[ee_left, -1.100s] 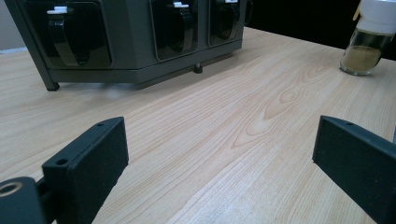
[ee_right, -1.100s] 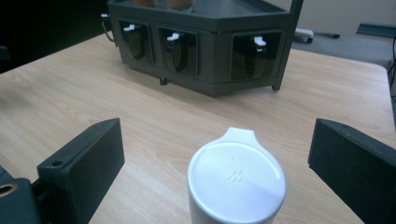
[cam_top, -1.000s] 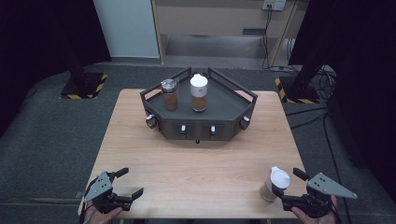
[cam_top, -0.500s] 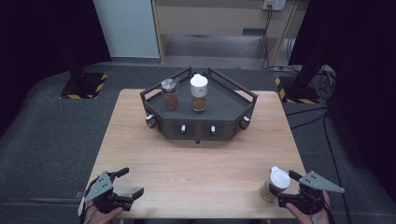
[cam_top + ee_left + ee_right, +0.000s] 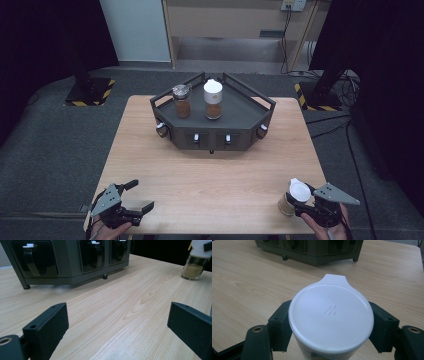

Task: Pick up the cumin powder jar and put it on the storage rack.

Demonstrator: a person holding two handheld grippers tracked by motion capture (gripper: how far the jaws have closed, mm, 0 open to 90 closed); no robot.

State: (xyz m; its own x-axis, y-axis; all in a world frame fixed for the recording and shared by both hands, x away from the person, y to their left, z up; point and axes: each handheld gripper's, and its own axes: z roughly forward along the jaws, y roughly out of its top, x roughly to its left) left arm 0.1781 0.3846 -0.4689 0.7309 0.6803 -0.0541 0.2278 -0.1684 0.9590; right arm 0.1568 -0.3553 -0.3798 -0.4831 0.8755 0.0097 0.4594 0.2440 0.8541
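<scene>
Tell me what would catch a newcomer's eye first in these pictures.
Likely the dark angular rack at the table's far middle, with two brown-filled spice jars on top. Next, at the near right corner, the right tool has just closed on a white-lidded jar; the left tool waits open.

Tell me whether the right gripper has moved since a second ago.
Yes. The right gripper has shifted slightly left along the table's near edge, up to the white-lidded jar; its jaws have just been closing and now clamp the jar.
</scene>
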